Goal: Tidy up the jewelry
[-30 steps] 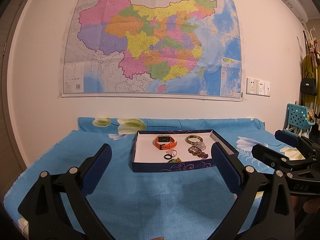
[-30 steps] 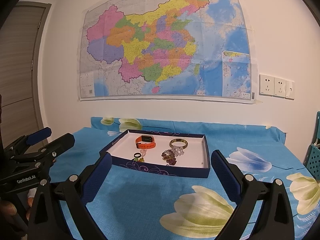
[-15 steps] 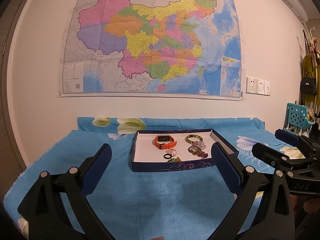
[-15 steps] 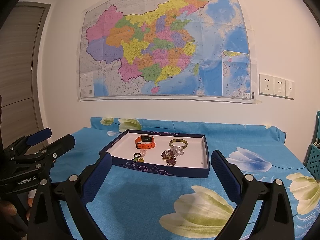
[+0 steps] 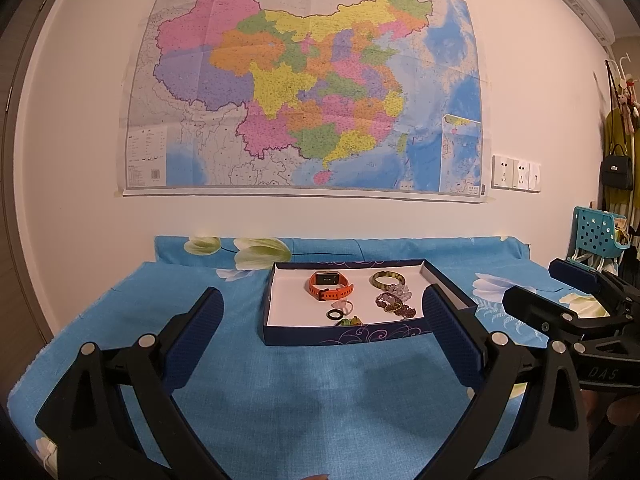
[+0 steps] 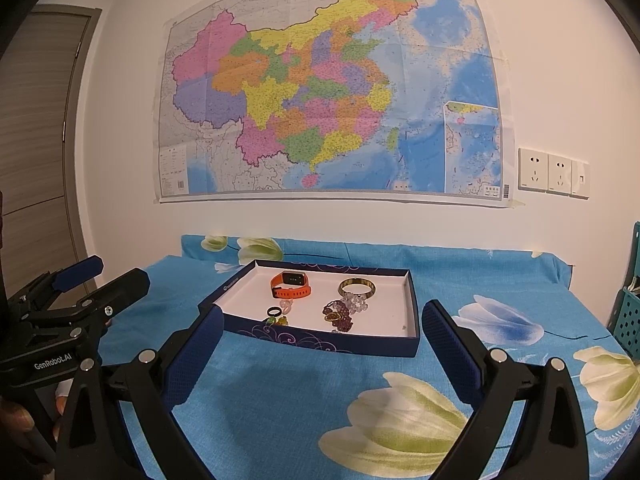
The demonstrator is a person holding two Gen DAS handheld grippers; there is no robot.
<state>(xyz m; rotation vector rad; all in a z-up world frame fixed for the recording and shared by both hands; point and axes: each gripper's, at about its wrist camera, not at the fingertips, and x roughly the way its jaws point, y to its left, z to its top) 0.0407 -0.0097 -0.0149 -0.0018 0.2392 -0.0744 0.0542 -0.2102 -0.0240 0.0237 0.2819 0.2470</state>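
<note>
Blue cloth covers the surface (image 5: 280, 380), where a shallow navy tray (image 5: 348, 336) holds an orange watch (image 5: 330, 286), a green bangle (image 5: 387, 279) and beaded bracelets (image 5: 394, 305). Short of the tray, the left gripper (image 5: 322, 332) and right gripper (image 6: 322, 334) hover with jaws spread wide, holding nothing.

Left gripper (image 5: 322, 330): fingers spread wide, nothing between them, held above the cloth on the near side of the tray
Tray (image 5: 340, 336): shallow dark blue box with a white floor, lying on the blue floral cloth (image 5: 280, 392)
Orange watch (image 5: 330, 285): inside the tray, toward its far side
Green bangle (image 5: 387, 279): inside the tray, right of the watch
Beaded bracelets (image 5: 396, 303): clustered in the tray's right half, nearer than the bangle
Black ring (image 5: 334, 313): inside the tray, near its front wall
Right gripper (image 5: 560, 296): right of the tray, fingers apart
Map (image 5: 304, 84): on the wall beyond the tray
</note>
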